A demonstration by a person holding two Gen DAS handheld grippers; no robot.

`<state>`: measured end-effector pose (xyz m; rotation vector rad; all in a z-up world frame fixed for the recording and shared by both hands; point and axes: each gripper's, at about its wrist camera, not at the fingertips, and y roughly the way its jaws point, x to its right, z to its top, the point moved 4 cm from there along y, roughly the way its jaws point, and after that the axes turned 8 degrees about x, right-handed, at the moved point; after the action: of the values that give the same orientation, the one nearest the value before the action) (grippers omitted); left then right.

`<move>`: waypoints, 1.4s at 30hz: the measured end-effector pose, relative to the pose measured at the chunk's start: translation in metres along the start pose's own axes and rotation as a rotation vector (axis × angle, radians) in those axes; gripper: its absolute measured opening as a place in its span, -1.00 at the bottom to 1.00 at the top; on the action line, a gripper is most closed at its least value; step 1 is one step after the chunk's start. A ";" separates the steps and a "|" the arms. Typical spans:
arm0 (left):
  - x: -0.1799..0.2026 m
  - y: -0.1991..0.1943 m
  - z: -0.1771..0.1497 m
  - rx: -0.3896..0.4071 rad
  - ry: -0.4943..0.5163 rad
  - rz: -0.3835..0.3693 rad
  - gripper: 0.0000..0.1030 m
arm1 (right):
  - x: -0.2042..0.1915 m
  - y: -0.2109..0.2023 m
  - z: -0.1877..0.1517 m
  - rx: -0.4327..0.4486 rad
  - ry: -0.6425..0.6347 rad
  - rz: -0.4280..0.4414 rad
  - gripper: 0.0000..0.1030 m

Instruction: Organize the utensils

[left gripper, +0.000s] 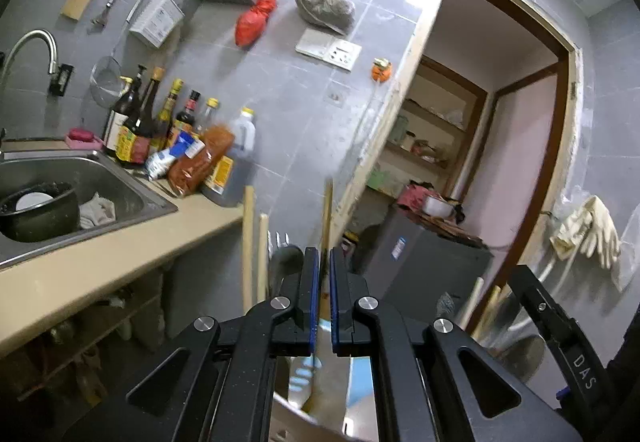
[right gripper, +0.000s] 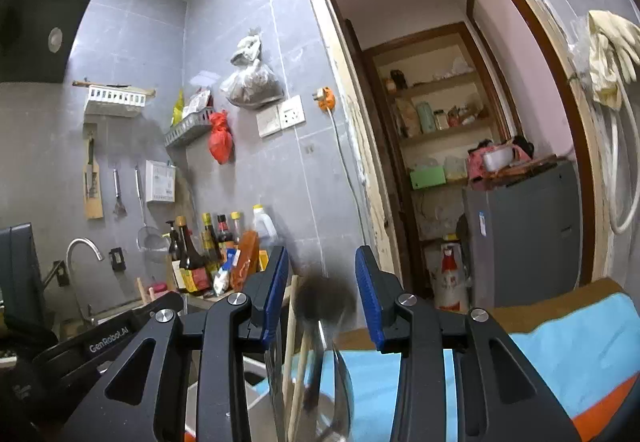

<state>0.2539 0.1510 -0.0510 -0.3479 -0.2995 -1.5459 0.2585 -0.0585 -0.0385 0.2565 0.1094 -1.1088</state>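
Here, left tool nearly closed, right tool spread around glass.

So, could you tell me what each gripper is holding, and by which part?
Left gripper seems to pinch a wooden chopstick along its shaft, top end protruding; right gripper is open, holding nothing.

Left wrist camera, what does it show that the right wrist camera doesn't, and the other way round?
Only the left wrist view shows the sink basin, with a dark pot and a cloth inside, and the left gripper, its jaws nearly together.

Only the right wrist view shows the black range hood, the blue cloth, the clear glass holding wooden sticks, and the right gripper, open.

Both show the sauce bottles, faucet, red bag, wall socket, doorway shelves and hanging gloves.
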 end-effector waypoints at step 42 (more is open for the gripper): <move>0.084 -0.091 -0.017 -0.284 0.209 -0.026 0.73 | 0.056 -0.140 0.055 -0.246 -0.011 -0.258 1.00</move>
<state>0.1632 0.0675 -0.0302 -0.4005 0.0811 -1.6385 0.1563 -0.1799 -0.0187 0.0149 0.2728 -1.3387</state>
